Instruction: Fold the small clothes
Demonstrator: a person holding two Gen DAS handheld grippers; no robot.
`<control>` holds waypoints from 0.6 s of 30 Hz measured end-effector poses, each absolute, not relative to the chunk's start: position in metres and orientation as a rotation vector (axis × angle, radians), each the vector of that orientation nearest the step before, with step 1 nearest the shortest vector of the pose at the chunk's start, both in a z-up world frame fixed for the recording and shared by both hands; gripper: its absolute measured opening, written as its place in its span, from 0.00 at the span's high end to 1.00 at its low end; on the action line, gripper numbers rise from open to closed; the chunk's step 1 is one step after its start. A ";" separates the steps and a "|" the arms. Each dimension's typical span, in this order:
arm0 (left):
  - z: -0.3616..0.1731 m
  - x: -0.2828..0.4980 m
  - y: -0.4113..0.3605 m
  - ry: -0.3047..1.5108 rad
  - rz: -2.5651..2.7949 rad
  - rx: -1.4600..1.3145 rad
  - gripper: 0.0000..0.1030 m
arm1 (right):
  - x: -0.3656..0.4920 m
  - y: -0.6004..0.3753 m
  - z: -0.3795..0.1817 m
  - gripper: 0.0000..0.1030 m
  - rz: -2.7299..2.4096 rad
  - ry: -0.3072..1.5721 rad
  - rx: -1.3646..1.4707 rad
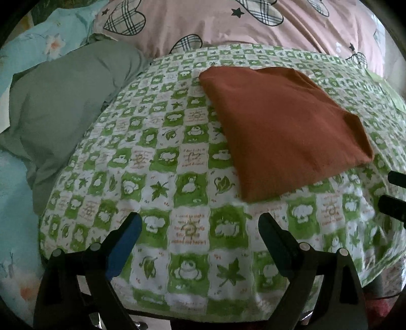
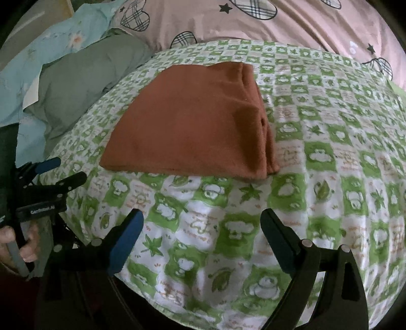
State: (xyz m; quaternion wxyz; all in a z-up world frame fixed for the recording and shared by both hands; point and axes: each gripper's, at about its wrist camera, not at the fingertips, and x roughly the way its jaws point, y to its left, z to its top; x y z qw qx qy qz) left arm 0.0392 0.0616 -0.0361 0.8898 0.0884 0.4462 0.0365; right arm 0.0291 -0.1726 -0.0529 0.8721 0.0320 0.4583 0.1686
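A rust-orange cloth [image 1: 286,127] lies folded into a thick rectangle on the green-and-white checked cover [image 1: 177,182]; it also shows in the right wrist view [image 2: 192,121], with its stacked fold edges on the right side. My left gripper [image 1: 200,223] is open and empty, a little short of the cloth's near corner. My right gripper [image 2: 203,220] is open and empty, near the cover's front, short of the cloth. The left gripper [image 2: 66,170] also shows at the left edge of the right wrist view, held in a hand. The right gripper's fingertips [image 1: 395,203] show at the right edge of the left wrist view.
A grey-green pillow [image 1: 68,106] lies left of the cover. A pale blue floral sheet [image 1: 28,48] is behind it. A pink quilt with plaid hearts [image 1: 228,22] is piled along the back. The cover's front edge [image 1: 177,312] drops off near the grippers.
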 end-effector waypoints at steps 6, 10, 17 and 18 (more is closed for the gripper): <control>-0.036 0.052 0.059 0.922 0.091 0.186 0.09 | 0.045 -0.168 -0.046 0.09 0.363 0.943 0.050; -0.031 0.059 0.061 0.909 0.087 0.170 0.09 | 0.057 -0.168 -0.044 0.09 0.369 0.945 0.070; -0.020 0.066 0.055 0.894 0.073 0.150 0.09 | 0.069 -0.166 -0.039 0.09 0.382 0.939 0.071; -0.018 0.067 0.054 0.891 0.070 0.149 0.09 | 0.071 -0.165 -0.038 0.09 0.383 0.938 0.068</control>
